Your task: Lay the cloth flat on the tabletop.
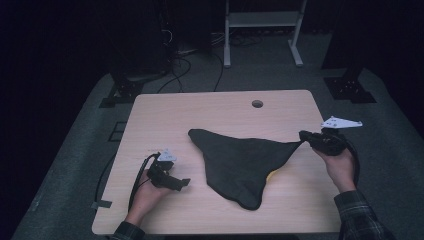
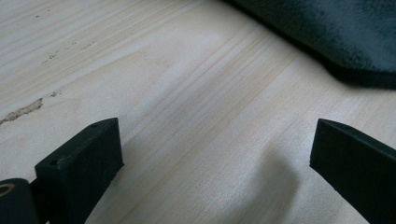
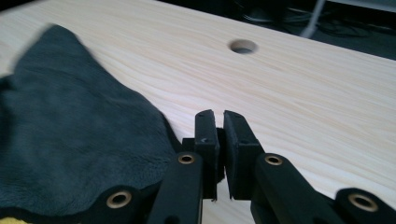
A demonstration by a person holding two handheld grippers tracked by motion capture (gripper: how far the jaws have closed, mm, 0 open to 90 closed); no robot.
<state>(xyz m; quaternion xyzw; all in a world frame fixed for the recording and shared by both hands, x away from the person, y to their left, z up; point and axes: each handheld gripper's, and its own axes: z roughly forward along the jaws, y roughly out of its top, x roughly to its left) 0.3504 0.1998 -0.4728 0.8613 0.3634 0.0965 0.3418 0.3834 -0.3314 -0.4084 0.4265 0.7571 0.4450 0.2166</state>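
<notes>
Dark cloth (image 1: 240, 162) – one corner pinched in right claw (image 1: 303, 135).

You are working at a pale wood-grain rectangular table (image 1: 165, 115) with a small round cable hole (image 1: 257, 104) near its far edge. Grey carpeted floor (image 1: 395, 150) surrounds it. Beyond it, black cables (image 1: 185, 65) trail across the floor beside a white metal frame (image 1: 262, 30), and black floor brackets (image 1: 350, 87) flank the table. The room behind lies dark.

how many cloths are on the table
1 for sure: a dark cloth mid-table, its right corner pinched in the right gripper. A yellow bit peeks from under it, maybe a second.
</notes>
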